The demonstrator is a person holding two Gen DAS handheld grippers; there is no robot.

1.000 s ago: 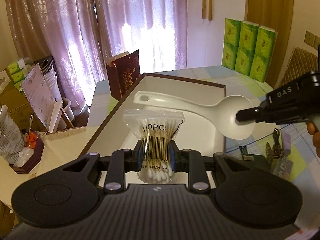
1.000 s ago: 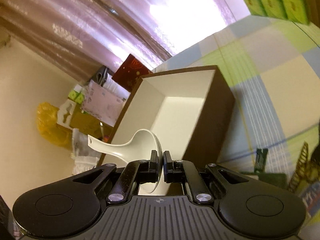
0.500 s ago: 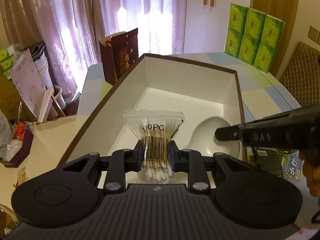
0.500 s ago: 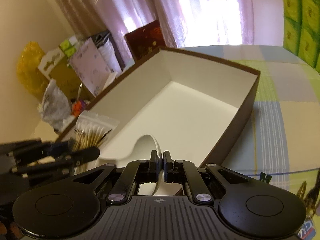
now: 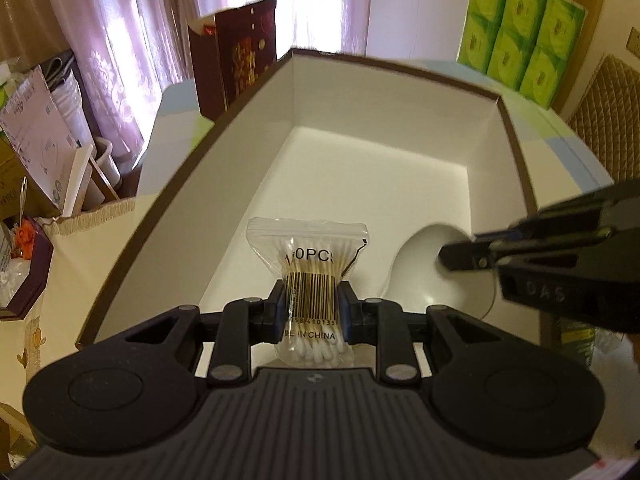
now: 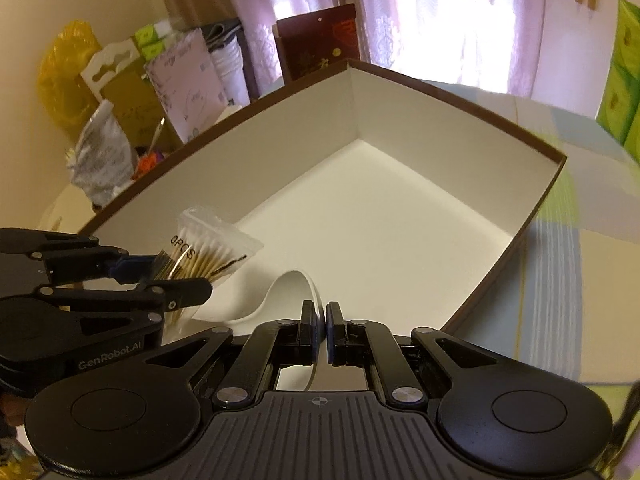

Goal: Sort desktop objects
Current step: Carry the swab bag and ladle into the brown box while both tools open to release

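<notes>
The left hand-held gripper [image 5: 311, 307] is clenched around the waist of a bag of cotton swabs [image 5: 310, 276], and the right hand-held gripper [image 6: 322, 330] is clamped on the bowl rim of a white spoon [image 6: 286, 300]. A second ago both were held above and short of the box [image 5: 516, 148]; now both have dropped inside its near end, the spoon low against the white floor and the bag just beside it to the left, seemingly a little above the floor. That suggests the carrying is done and only the release is left — neither thing is let go yet. The two grippers sit close together, so the jaws opening could knock one another or tip the bag. The rest of the box floor lies bare, with room to spare. Beyond the far wall a dark red gift bag [image 5: 236, 56] stands on the desk [image 6: 560, 280], green tissue packs [image 5: 520, 36] further right, and clutter [image 6: 120, 112] lies off the desk's left side — none of it in the way.
</notes>
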